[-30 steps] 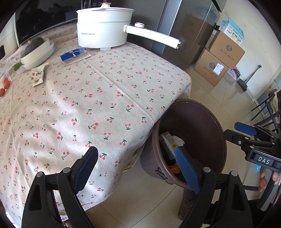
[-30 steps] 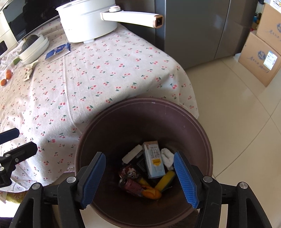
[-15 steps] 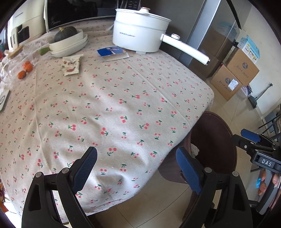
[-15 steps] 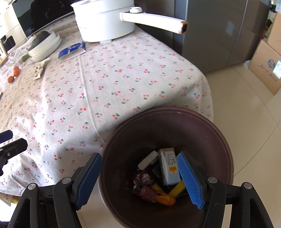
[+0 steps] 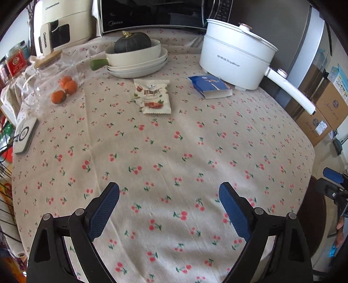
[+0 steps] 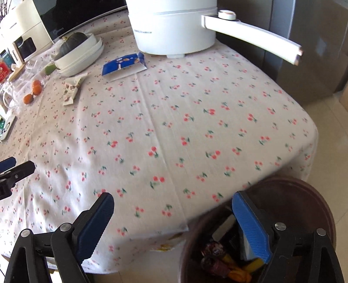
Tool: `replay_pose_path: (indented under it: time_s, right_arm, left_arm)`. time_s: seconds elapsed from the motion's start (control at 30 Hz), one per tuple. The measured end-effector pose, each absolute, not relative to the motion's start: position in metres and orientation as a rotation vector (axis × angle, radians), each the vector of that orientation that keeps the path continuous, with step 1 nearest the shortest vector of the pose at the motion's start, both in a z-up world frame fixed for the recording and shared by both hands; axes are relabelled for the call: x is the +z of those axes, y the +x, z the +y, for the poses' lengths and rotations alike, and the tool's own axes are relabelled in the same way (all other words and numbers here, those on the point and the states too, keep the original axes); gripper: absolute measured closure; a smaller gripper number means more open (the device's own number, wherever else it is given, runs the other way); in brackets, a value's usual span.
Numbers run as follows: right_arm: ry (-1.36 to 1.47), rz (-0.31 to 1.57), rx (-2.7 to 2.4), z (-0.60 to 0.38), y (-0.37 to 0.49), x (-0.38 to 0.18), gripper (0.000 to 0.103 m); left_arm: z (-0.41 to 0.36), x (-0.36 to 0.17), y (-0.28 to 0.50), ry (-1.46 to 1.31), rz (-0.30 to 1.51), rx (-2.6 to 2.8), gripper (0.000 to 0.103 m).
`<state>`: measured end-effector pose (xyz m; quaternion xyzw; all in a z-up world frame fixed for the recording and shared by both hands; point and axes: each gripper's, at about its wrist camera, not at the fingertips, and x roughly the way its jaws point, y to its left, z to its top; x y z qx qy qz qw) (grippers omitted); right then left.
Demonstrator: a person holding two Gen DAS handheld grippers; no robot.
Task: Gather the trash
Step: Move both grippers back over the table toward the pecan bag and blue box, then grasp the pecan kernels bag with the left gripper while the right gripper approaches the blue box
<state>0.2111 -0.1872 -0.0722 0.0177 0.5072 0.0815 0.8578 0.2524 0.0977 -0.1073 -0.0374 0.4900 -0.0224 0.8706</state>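
Nearest the left camera, the left hand-held gripper hangs over the surface with its black arms spread wide and its blue ribbed pads apart, nothing between them. The right hand-held gripper has just been opening and now stands wide as well, empty, one pad above the cloth edge and the other over the bin. That bin is a round, dark brown tub on the tiled floor just beside the draped corner; in it lie crumpled wrappers, a small carton and something orange and yellow, packed together at the bottom. The cloth is a pale, woven fabric printed with small red cherries on green stems, creased in a straight fold line and falling over a rounded edge. Farther on, toward the back of the surface, lies a flat, crinkled snack packet, white with a serrated seam, and to its right a blue and white box, slim and rectangular, just beside a smooth white electric pot with a long straight handle. Left of the packet three oranges sit at a clear glass jar with a wooden lid. Behind are stacked white dishes holding a dark green squash, ridged and matte, and behind them a glossy black microwave.
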Motion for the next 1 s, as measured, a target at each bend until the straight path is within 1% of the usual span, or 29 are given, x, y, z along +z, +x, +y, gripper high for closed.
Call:
replay_pose_path:
  time_s: [0.1, 0.47, 0.63, 0.87, 0.93, 1.0]
  right_arm:
    - [0.021, 1.024, 0.19, -0.171, 0.24, -0.076, 0.001]
    - [-0.096, 0.947, 0.278, -0.109, 0.346, -0.112, 0.001]
    - [-0.162, 0.921, 0.313, -0.082, 0.385, -0.129, 0.001]
    - [-0.207, 0.904, 0.359, -0.059, 0.421, -0.144, 0.001]
    - [-0.204, 0.938, 0.37, -0.056, 0.429, -0.15, 0.001]
    - [-0.195, 0.951, 0.384, -0.054, 0.433, -0.151, 0.001]
  left_arm:
    - [0.102, -0.118, 0.284, -0.093, 1.022, -0.057, 0.009]
    - [0.12, -0.149, 0.382, -0.108, 1.0, -0.023, 0.009]
    - [0.124, -0.159, 0.398, -0.074, 0.955, -0.021, 0.009]
    - [0.13, -0.158, 0.404, -0.127, 0.92, -0.064, 0.009]
    - [0.132, -0.157, 0.405, -0.144, 0.914, -0.073, 0.012]
    - [0.132, -0.156, 0.405, -0.154, 0.909, -0.079, 0.017]
